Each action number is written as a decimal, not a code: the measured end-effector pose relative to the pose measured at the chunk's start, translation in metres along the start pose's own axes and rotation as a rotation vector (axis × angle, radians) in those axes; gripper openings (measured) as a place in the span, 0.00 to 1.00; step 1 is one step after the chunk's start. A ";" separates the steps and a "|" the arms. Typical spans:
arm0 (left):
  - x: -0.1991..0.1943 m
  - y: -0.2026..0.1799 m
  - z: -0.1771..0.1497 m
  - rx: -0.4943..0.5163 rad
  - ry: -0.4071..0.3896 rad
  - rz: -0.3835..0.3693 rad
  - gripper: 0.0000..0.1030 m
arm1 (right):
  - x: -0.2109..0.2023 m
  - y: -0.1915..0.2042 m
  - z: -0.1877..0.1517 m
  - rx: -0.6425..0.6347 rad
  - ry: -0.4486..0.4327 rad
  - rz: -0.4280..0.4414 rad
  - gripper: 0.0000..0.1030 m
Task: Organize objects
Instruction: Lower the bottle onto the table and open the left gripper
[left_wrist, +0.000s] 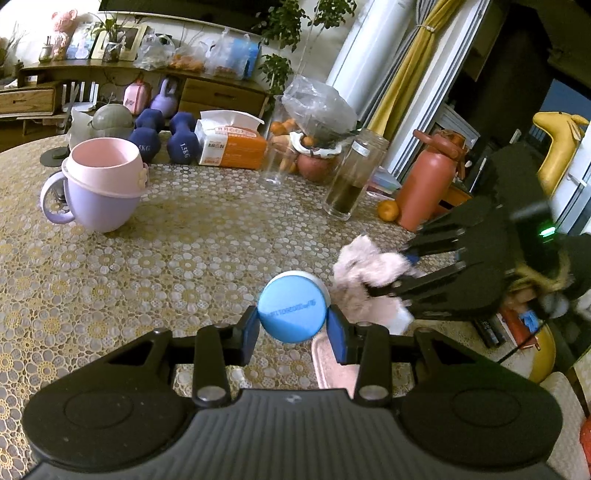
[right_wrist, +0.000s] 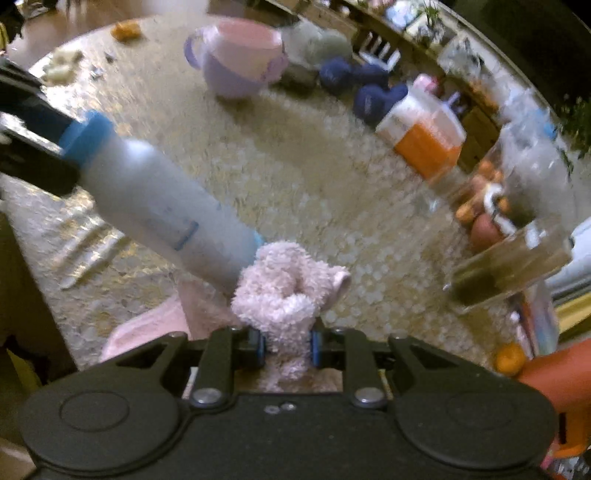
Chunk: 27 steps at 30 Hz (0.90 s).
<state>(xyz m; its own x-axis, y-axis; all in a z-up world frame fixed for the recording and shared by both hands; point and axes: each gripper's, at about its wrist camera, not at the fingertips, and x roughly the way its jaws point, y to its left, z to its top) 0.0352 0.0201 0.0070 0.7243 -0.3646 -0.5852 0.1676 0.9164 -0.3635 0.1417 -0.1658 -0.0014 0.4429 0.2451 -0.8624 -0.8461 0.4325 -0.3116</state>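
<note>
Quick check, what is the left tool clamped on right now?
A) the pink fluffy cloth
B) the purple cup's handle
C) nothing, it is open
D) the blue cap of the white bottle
D: the left tool pinches the blue cap of the white bottle; the right tool holds the pink fluffy cloth.

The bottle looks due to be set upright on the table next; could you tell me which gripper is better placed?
Left. The left gripper grips the bottle by its cap; the right gripper is shut on the cloth.
</note>
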 end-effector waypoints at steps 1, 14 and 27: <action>0.000 0.000 0.000 0.000 -0.001 0.000 0.37 | -0.008 0.001 0.001 -0.008 -0.010 0.015 0.19; 0.001 -0.002 0.000 0.007 -0.007 0.006 0.37 | -0.061 0.055 0.041 -0.284 -0.085 0.128 0.19; -0.001 0.004 -0.002 -0.007 -0.003 0.014 0.37 | -0.030 0.049 0.050 -0.318 -0.035 0.120 0.19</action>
<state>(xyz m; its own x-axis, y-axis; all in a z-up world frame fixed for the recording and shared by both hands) 0.0341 0.0234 0.0050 0.7287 -0.3511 -0.5880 0.1524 0.9202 -0.3606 0.1016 -0.1082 0.0291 0.3395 0.3100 -0.8880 -0.9406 0.1080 -0.3219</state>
